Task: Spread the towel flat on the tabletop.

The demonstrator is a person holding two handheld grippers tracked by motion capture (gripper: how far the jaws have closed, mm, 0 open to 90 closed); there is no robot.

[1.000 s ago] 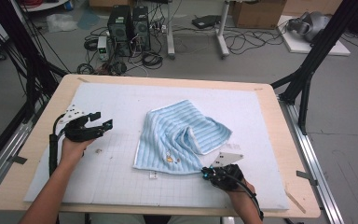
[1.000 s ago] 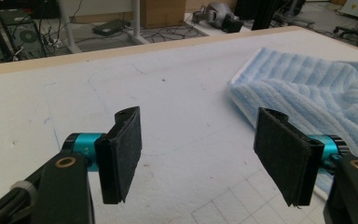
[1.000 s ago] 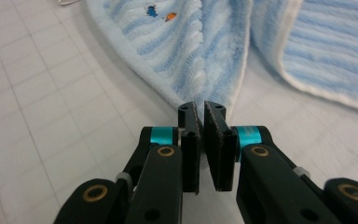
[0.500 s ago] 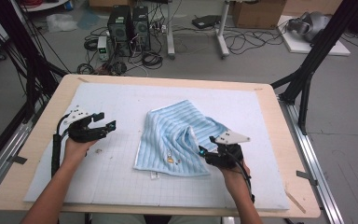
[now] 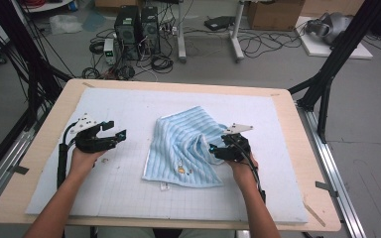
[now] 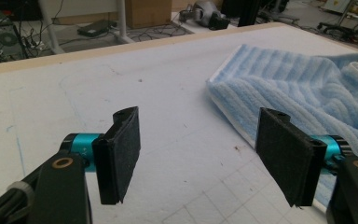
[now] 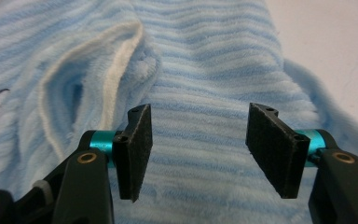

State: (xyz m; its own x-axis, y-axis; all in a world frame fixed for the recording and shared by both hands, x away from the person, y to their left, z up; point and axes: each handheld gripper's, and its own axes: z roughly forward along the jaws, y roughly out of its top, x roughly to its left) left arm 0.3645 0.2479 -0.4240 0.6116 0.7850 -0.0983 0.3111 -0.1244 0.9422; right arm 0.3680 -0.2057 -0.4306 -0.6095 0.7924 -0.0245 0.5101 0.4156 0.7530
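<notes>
1. Currently I see the blue striped towel (image 5: pixel 191 146) lying rumpled near the middle of the white mat (image 5: pixel 129 198) on the worktop (image 5: pixel 297 148), slightly right of centre.
2. Towel state: partly folded over itself, with a raised fold on its right half. Its near edge lies flat, and a small label sticks out at the near-left corner.
3. Small printed motif visible on the towel near its front edge, in the high view.
4. Right hand-held gripper (image 5: pixel 217 150): released, jaws spread wide with nothing between them. It sits at the towel's right edge, pointing left over the cloth.
5. In the right gripper view the towel (image 7: pixel 205 70) lies under and ahead of both pads (image 7: pixel 137 149), and a white-trimmed hem curls up ahead on the left. I can't tell whether the pads touch the pile.
6. Left hand-held gripper (image 5: pixel 115 135): also released, jaws wide apart and empty. It sits over bare mat to the left of the towel, clear of it and pointing toward it.
7. In the left gripper view the towel (image 6: pixel 298 93) lies ahead on the right, its far-left corner flat on the mat (image 6: pixel 121 84). Bare mat shows between the pads (image 6: pixel 121 154).
8. Grey plate rides on top of each hand-held gripper, with cables trailing back along both forearms.
</notes>
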